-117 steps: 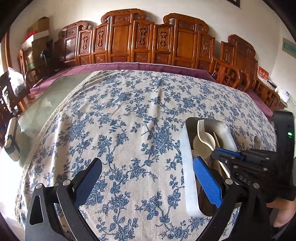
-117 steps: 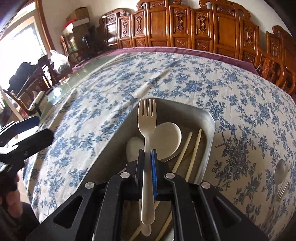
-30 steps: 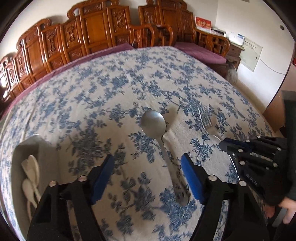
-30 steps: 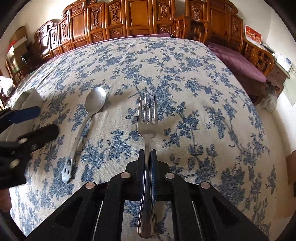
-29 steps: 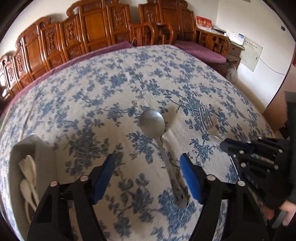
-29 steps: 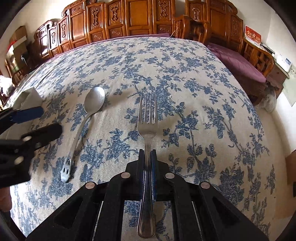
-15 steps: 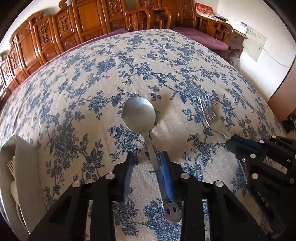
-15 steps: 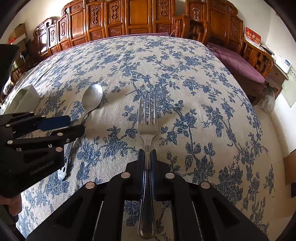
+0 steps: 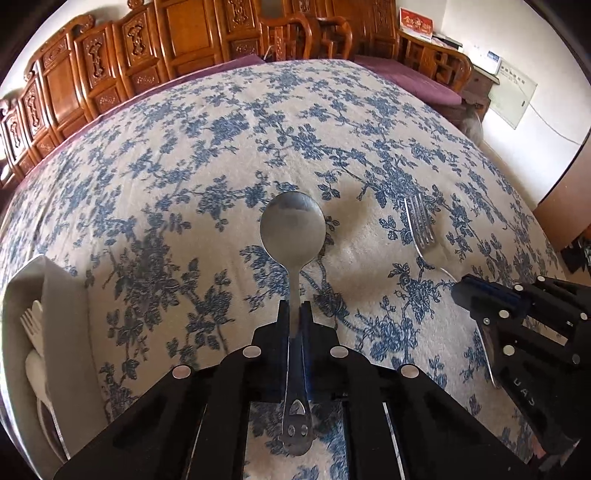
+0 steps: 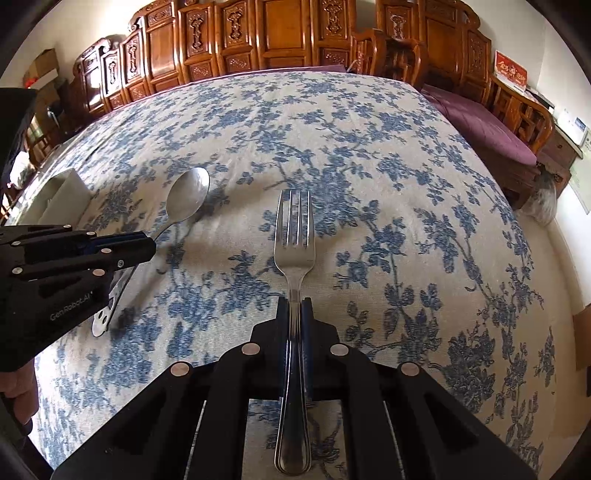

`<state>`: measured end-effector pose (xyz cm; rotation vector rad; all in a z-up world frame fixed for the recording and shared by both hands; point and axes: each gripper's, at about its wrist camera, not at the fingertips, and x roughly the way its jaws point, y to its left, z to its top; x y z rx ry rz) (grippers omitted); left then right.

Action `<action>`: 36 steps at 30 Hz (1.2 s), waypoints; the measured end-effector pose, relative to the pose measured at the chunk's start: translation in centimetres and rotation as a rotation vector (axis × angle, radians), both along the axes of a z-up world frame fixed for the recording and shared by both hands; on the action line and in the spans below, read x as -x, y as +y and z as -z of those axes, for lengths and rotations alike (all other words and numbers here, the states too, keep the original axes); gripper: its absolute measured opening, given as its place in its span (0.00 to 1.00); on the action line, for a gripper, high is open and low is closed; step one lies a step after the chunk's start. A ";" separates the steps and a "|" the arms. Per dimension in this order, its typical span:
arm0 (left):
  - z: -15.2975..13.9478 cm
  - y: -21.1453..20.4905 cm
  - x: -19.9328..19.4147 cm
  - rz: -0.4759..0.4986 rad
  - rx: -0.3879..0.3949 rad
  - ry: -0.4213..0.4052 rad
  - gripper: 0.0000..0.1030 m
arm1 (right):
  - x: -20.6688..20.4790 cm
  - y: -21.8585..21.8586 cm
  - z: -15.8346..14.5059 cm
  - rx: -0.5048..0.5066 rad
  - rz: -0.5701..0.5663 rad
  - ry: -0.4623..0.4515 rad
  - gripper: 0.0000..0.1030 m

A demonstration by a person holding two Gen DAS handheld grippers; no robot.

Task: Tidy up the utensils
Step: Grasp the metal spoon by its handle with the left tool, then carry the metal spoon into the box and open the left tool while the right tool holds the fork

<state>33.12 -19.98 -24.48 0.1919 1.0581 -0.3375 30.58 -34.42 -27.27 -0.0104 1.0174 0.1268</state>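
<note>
Carved wooden chairs (image 10: 277, 33) line far wall. Blue-floral tablecloth (image 9: 229, 155) covers table. Purple-cushioned bench (image 10: 491, 129) at right. White walls (image 9: 524, 44), daylight.

We have two fisheye views, one per wrist, each looking forward and steeply down along its own fingers, close over the tablecloth (image 9: 207, 155). The left view faces the spoon (image 9: 292, 229); the right view faces the fork (image 10: 294, 236). Both share the cloth, both utensils, the carved chairs (image 10: 280, 33) behind, and the tray (image 9: 55, 314) at left. Each view catches the other gripper at its edge.
</note>
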 end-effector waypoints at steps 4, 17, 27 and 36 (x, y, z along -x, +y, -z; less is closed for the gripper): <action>-1.4 1.1 0.5 -0.012 0.014 -0.026 0.05 | 0.3 1.0 -0.6 -0.015 -0.029 -0.013 0.08; -3.8 4.2 1.4 -0.038 0.014 -0.067 0.05 | 1.3 4.7 -1.2 -0.001 -0.112 -0.025 0.08; -5.2 6.2 2.4 -0.049 0.025 -0.089 0.05 | 1.8 6.2 -1.3 -0.008 -0.147 -0.022 0.08; -7.3 9.3 3.4 -0.068 0.028 -0.126 0.05 | 3.3 9.5 -2.8 0.000 -0.226 -0.061 0.08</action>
